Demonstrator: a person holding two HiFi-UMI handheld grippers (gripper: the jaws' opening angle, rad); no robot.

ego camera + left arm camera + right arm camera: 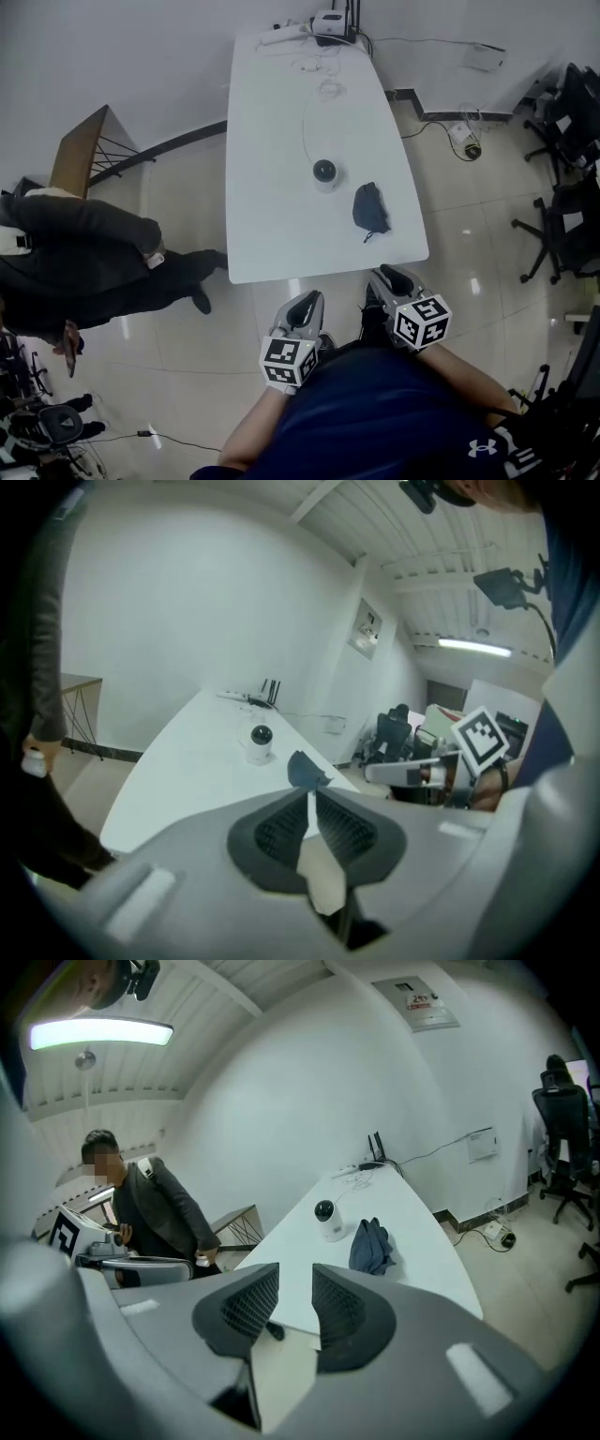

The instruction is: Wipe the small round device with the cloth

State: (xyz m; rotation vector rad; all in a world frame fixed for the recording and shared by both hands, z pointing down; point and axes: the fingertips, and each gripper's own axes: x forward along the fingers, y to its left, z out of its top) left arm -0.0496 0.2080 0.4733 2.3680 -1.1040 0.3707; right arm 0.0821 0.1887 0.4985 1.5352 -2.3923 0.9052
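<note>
The small round device [324, 174], white with a black dome, stands mid-table on the white table [272, 187]. A crumpled dark blue cloth [370, 210] lies just right of it, nearer me. Both grippers hover short of the table's near edge, off the table and touching nothing. My left gripper [307, 298] shows only a narrow slit between its pads [281, 829], with nothing in it. My right gripper [387, 275] is open wider and also holds nothing. From the left gripper view the device [261, 742] and cloth [305, 769] lie ahead; the right gripper view shows the device [328, 1220] and cloth [372, 1246] too.
A person in a dark jacket [84, 262] stands on the floor left of the table. Cables and a small box [328, 23] sit at the table's far end. Office chairs [562, 187] stand at the right. A wooden side table [80, 150] is at the far left.
</note>
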